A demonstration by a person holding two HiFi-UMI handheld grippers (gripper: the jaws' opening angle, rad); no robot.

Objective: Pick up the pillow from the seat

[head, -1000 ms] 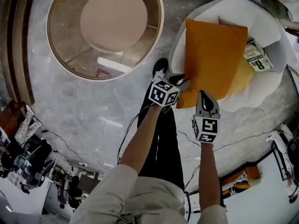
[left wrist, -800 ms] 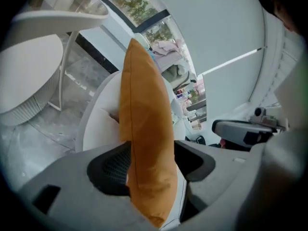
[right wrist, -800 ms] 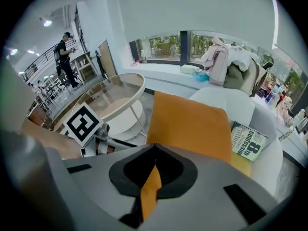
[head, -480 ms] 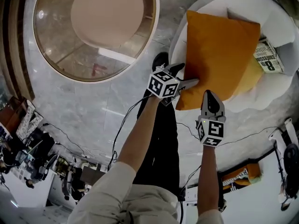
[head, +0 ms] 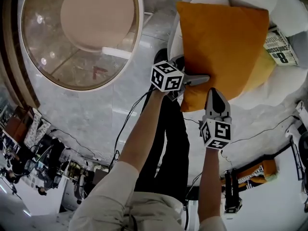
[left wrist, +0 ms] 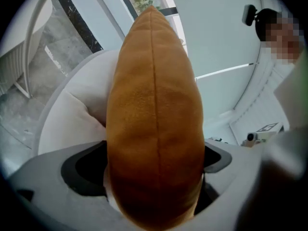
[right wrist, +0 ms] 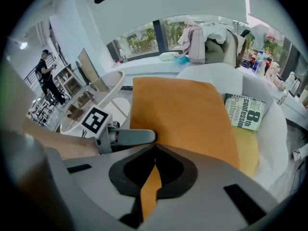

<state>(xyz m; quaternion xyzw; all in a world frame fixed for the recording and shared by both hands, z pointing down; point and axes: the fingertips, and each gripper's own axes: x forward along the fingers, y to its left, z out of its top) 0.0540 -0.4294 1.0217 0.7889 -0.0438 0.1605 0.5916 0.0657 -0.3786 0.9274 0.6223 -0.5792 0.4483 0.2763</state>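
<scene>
Orange fabric covers the pillow (head: 221, 47), which lies flat on the white padded seat (head: 262, 100), its near corner reaching the seat's front edge above the person's dark trouser leg (head: 173, 143). A paler yellow cushion (head: 258, 76) peeks from under it toward the seat's right edge, next to a book (head: 280, 49). The left gripper (head: 199, 79) meets the pillow's left edge close to that near corner. Its jaws have just been opening and stand wide apart, with the pillow's seamed edge filling the gap between them. The right gripper (head: 214, 93) sits at the pillow's near edge, jaws closed on a thin strip of the orange fabric. A round glass table (head: 77, 32) stands well apart, to the left.
</scene>
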